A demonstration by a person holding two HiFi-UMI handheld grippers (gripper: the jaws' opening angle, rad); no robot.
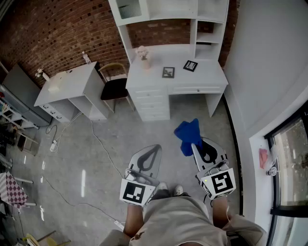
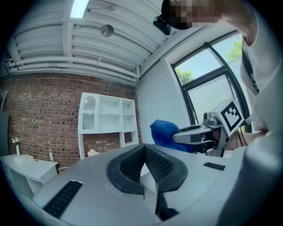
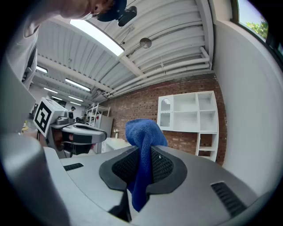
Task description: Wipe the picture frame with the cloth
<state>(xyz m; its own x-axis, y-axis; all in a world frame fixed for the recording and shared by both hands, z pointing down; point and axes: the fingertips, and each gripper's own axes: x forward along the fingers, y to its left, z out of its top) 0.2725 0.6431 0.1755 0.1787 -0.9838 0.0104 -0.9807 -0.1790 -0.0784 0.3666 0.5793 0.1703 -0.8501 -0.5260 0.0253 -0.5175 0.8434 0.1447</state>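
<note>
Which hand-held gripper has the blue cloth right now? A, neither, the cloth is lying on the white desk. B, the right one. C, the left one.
B: the right gripper view shows the blue cloth pinched between the jaws of the right hand-held gripper, while the left hand-held gripper has its jaws together on nothing.

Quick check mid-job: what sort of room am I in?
Likely a home study, perhaps staged: white desk with shelf hutch against a brick wall, a chair beside it, two picture frames on the desk.
</note>
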